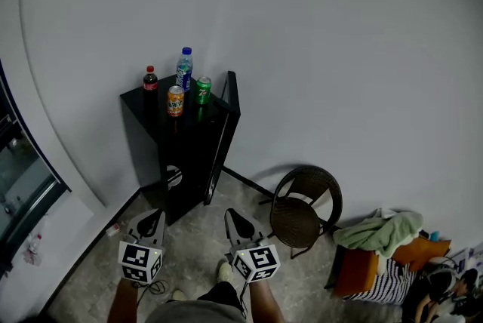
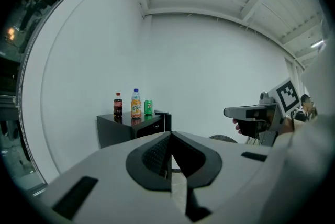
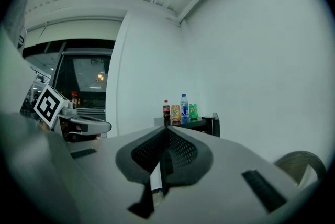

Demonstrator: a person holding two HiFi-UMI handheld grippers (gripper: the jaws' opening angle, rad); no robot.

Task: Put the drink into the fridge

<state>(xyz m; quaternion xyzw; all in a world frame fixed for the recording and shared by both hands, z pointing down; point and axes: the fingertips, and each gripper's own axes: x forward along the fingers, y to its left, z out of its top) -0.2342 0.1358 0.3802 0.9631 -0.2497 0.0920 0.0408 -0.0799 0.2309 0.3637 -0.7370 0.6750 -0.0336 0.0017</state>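
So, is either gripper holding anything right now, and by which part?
Nothing is held: the left gripper and right gripper are both shut and empty.

The fridge (image 1: 189, 155) is too dark to tell what, if anything, is inside.

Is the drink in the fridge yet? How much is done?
Not yet. Nothing looks done: the cola bottle, water bottle, orange can and green can all stand on top of the black fridge, whose door looks slightly open. Nothing is in hand: the left gripper and right gripper are shut and empty, away from the fridge. Left: pick up a drink and put it inside.
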